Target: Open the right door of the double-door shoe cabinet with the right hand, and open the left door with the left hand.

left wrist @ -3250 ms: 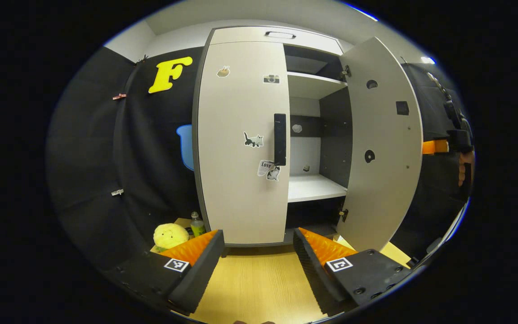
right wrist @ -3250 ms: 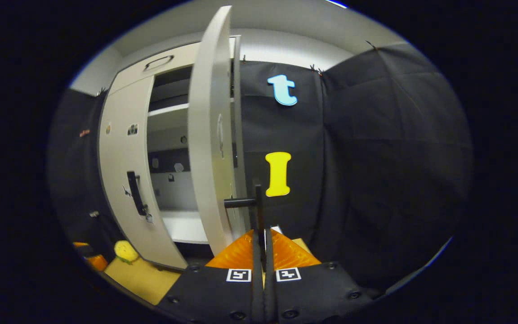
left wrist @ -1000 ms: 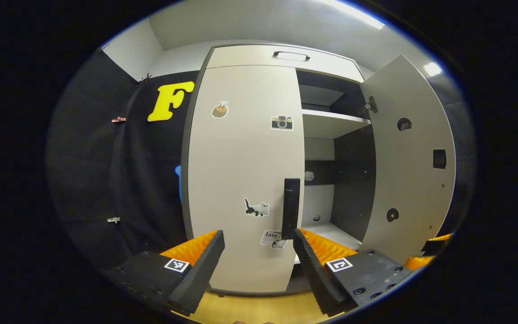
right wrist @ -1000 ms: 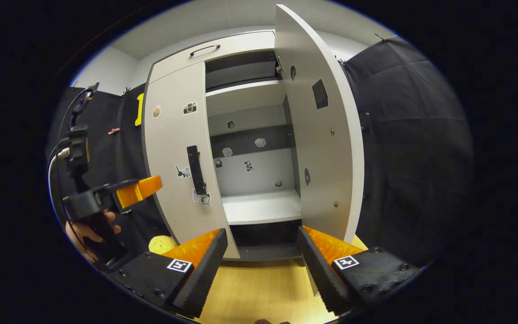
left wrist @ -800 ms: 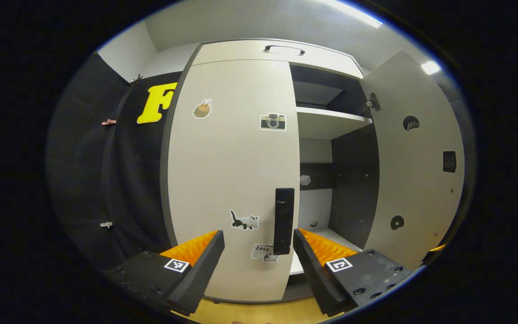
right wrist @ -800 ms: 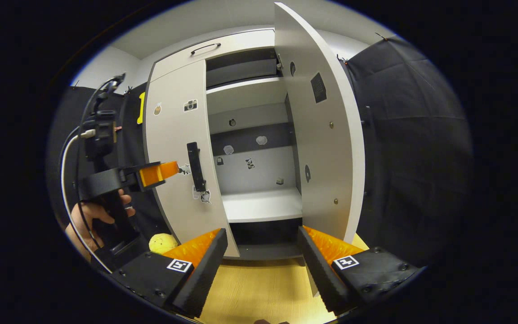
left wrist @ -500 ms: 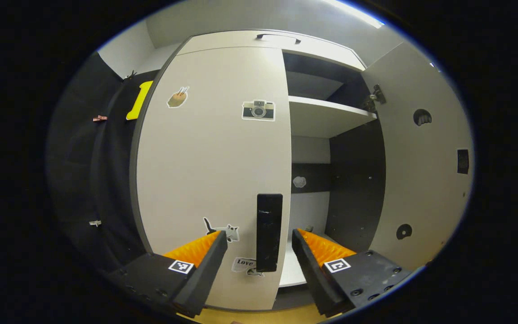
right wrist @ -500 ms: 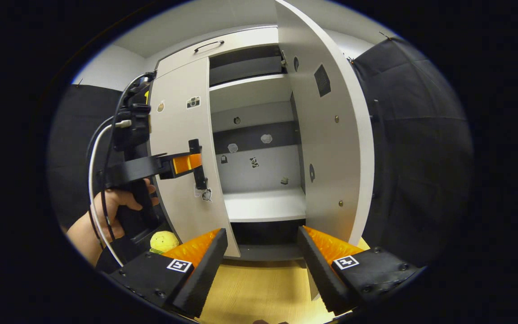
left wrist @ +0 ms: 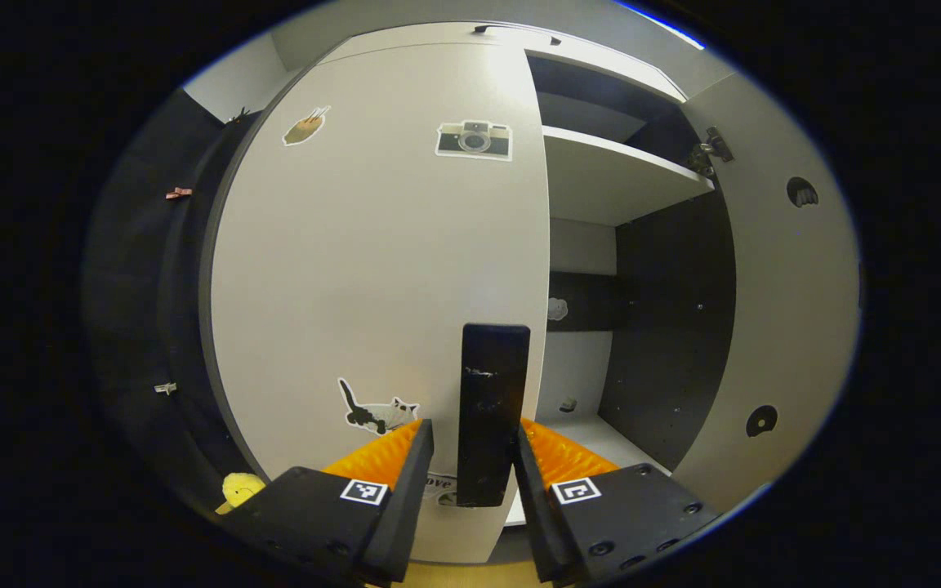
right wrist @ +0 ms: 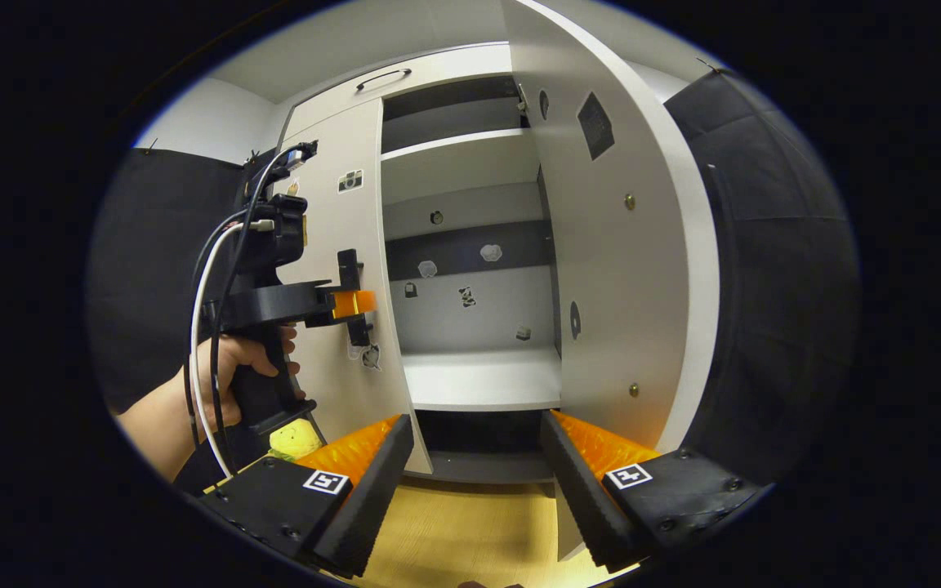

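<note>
Handle [left wrist: 489,412] between left claw [left wrist: 470,457] fingers; right door [right wrist: 626,245] swung wide.

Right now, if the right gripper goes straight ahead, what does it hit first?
Probably nothing at once: the right gripper, open, points into the cabinet's open right half; likely its lower shelf first, depth unclear.

The cabinet [right wrist: 446,82] stands on a pale wooden floor [right wrist: 454,531] — its base sits at the far edge of the boards in the right gripper view. A yellow plush toy [right wrist: 295,438] lies low beside the cabinet's left side, also seen in the left gripper view [left wrist: 242,487]. Inside, the white lower shelf [right wrist: 483,380] and the upper shelf [right wrist: 454,155] are lit — small stickers [right wrist: 468,296] dot the back panel between them.
</note>
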`<move>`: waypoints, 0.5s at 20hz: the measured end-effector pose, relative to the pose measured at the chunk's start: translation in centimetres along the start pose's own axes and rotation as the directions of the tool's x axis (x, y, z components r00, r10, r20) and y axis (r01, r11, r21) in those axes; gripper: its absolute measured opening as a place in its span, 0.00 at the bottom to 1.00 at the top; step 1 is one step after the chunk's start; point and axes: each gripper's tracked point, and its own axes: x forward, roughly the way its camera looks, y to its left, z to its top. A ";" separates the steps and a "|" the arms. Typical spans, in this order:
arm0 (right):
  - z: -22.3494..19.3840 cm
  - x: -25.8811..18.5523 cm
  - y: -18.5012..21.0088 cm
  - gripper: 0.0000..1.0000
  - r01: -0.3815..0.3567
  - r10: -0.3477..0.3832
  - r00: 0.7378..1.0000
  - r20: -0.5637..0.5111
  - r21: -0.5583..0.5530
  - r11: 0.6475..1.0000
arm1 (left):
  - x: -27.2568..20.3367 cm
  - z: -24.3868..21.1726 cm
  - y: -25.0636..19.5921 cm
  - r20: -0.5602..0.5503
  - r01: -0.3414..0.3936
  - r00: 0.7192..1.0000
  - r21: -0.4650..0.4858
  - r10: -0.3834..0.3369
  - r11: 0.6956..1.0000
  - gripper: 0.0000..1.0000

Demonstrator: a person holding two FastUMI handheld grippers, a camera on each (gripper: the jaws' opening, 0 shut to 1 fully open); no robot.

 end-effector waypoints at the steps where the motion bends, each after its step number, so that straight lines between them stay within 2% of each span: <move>1: -0.1 0.1 0.1 0.98 -0.005 0.005 1.000 -0.002 0.001 1.000 | 0.0 -0.2 0.0 -0.008 -0.004 1.000 0.014 0.004 1.000 0.55; 3: 0.0 0.3 0.3 0.98 -0.017 0.017 1.000 0.000 0.008 1.000 | 0.2 -0.1 -0.3 -0.002 -0.009 1.000 0.047 0.009 0.999 0.52; 5: 0.0 0.4 -0.1 0.98 -0.005 0.005 1.000 -0.001 0.013 1.000 | 0.1 -0.2 -0.7 0.008 -0.003 1.000 0.064 0.002 0.998 0.41; 6: 0.0 0.5 0.1 0.97 -0.009 0.009 1.000 0.002 0.014 1.000 | 0.2 -0.1 -0.7 0.013 -0.003 1.000 0.063 0.002 0.998 0.36; 10: -0.3 0.2 0.1 0.96 -0.017 0.017 1.000 0.002 -0.025 1.000 | 0.2 -0.4 -0.7 0.015 0.011 1.000 0.016 -0.011 1.000 0.29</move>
